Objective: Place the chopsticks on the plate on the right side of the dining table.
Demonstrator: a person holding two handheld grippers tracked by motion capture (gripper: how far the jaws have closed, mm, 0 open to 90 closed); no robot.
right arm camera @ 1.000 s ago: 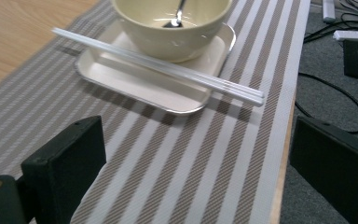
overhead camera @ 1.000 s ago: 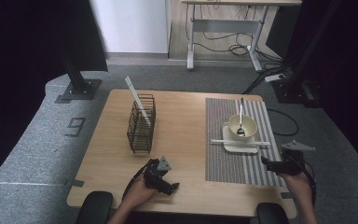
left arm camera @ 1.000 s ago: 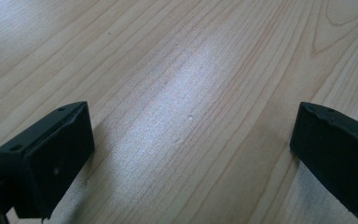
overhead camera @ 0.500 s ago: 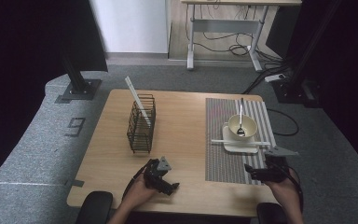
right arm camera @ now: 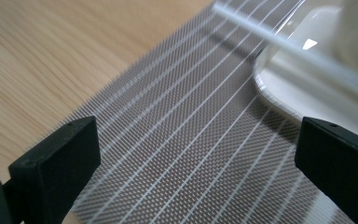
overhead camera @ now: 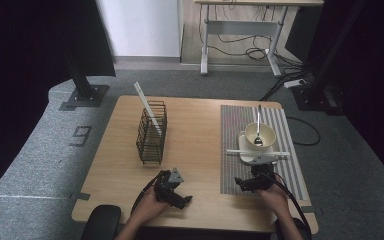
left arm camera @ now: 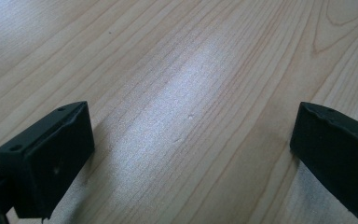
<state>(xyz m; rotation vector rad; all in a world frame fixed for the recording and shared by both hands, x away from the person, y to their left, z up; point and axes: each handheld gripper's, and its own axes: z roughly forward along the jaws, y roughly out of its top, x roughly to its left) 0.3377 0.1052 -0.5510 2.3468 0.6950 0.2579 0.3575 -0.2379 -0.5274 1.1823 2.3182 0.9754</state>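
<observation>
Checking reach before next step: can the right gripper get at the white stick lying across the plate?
Probably yes. The right gripper is open on the striped mat, just short of the plate; nothing lies between it and the white stick.

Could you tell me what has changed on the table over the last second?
The right gripper has moved left from the table's right edge onto the striped placemat, ending just in front of the white plate. Its fingers are open and hold nothing. The left gripper stayed near the front edge, open over bare wood. The wire basket, bowl and spoon stayed put.
</observation>
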